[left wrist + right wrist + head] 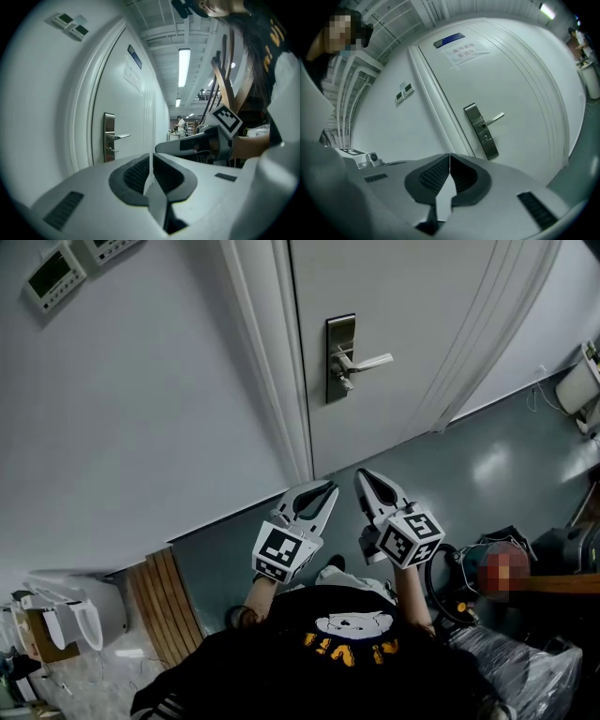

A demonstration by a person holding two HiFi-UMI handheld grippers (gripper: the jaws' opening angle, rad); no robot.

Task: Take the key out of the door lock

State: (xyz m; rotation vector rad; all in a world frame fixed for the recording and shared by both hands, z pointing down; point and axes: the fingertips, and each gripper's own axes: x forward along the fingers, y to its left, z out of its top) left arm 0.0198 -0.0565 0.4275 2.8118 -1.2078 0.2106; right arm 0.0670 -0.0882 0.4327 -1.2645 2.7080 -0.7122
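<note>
We hold the left hand-held gripper (330, 487) and the right hand-held gripper (362, 475) side by side, close in front of our body and low over the grey floor (469, 465). Both point toward the white door (422, 296). The jaws of each are pressed together with nothing between them: in both gripper views the ribbed pads meet along a thin seam. The two tips lie near each other but do not touch.

The key (343, 382) sits in the steel lock plate (340, 334) on the far side of the scene, just below the lever handle (370, 362). It shows as a small metal stub sticking out of the plate, well apart from both grippers. In the left gripper view the plate stands left of the closed tips. In the right gripper view it stands above them and to the right.

A blue sign (448, 40) and a paper notice (464, 50) are fixed high on the door. Two control panels (52, 276) hang on the wall left of the door frame.
</note>
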